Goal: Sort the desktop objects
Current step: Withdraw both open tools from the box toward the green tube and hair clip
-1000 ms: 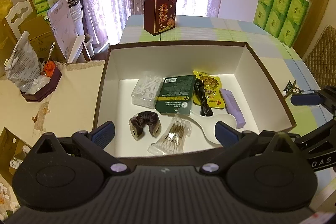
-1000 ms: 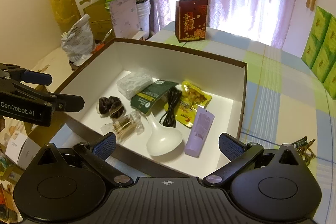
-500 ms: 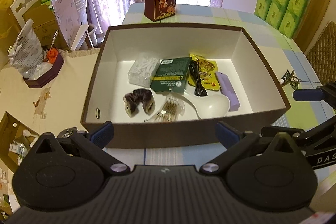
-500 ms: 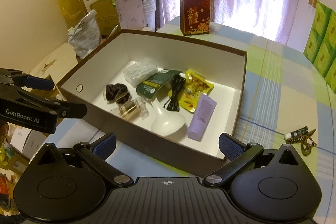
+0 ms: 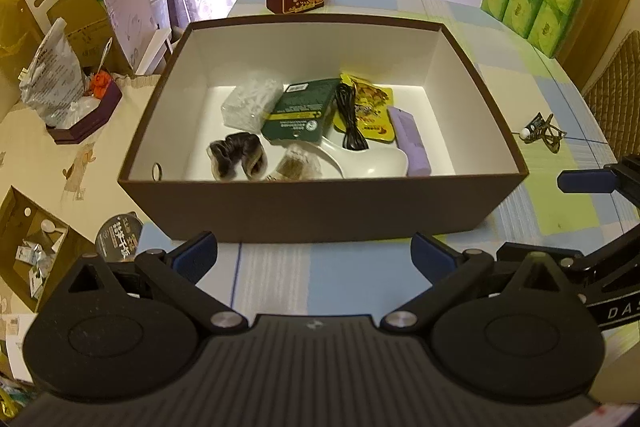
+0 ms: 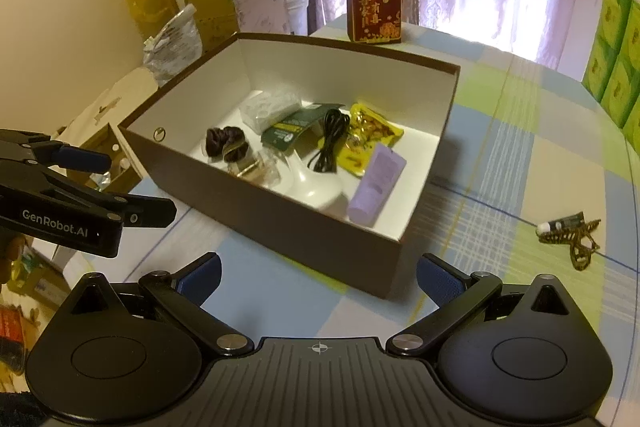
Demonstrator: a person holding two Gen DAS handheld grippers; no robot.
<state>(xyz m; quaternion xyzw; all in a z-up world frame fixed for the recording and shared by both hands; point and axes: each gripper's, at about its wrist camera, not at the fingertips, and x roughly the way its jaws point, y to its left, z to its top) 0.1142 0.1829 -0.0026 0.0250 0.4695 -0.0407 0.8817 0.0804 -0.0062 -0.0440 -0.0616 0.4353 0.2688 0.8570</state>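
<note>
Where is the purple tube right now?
In both views the purple tube lies inside the brown box, at its right end, beside the yellow snack packet and the white spoon.

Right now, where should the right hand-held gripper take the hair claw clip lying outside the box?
Probably across the hair claw clip's narrow body, coming from above: it lies flat on the tablecloth beside a small tube, clear of the box.

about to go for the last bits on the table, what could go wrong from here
The small tube and the hair claw clip lie touching on the tablecloth, so the open right gripper may catch both or knock one away. The brown box is already crowded; a drop could land on the white spoon or black cable and bounce.
</note>
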